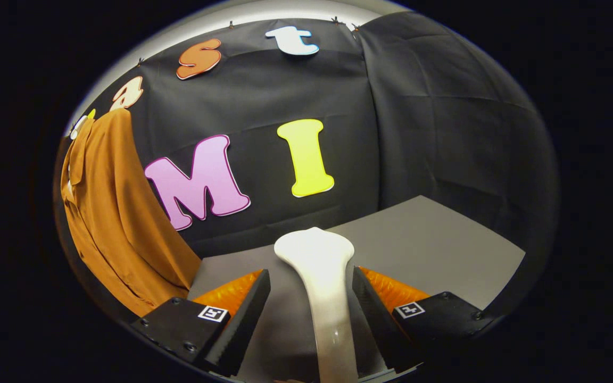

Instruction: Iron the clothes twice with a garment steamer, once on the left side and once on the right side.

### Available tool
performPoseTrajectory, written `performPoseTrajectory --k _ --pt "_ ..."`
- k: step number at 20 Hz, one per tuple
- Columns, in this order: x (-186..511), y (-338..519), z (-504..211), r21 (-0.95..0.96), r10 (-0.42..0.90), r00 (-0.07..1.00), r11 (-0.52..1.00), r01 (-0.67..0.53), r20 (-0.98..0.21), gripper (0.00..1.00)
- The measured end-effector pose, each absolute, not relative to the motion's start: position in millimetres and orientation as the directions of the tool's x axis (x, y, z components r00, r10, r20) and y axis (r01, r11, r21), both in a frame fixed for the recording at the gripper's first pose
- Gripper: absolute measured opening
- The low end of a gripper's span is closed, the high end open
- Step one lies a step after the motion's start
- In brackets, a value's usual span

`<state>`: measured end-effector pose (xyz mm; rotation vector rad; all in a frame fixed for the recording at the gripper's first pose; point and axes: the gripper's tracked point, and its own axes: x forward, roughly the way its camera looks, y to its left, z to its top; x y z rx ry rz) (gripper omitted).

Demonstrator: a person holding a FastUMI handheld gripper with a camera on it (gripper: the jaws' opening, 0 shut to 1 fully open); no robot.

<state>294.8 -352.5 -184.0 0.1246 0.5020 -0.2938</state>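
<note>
Grey tabletop (pixel 434 239) runs from the near edge back to the black cloth wall (pixel 434 122), which folds into a corner on the far right.

White garment steamer (pixel 320 276) lies lengthwise on the table between the two fingers of the gripper (pixel 312 314). Its slim handle runs toward the near side and its wide, flat head points at the far wall, reaching beyond the fingertips. Sheen along the handle; head looks matte.

Jaws stand apart. Right finger (pixel 373 314) sits just beside the handle, possibly touching it; contact cannot be confirmed. Left finger (pixel 245 314) is clearly apart from it, with bare table visible in the gap. So: gripper is spread wide around the steamer, not clamped on it.

Rust-orange shirt (pixel 120 223) hangs at far left against the wall, collar at the top, hem dropping to about table level. It is well apart from the steamer head.
</note>
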Motion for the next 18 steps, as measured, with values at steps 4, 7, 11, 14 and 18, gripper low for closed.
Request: performPoseTrajectory --k 4,7,11,14,18 --pt "297 -356 -194 0.026 -0.252 0.807 0.949 0.313 -0.534 0.97" --pt "296 -360 -205 0.024 -0.255 0.779 0.945 0.327 -0.573 0.96" --pt "294 -360 -220 0.015 -0.251 0.734 0.942 0.335 -0.631 0.89" --pt "296 -356 -227 -0.018 -0.246 0.716 0.951 0.310 -0.653 0.81" --pt "295 -350 -229 -0.042 -0.233 0.710 0.960 0.276 -0.664 0.61"
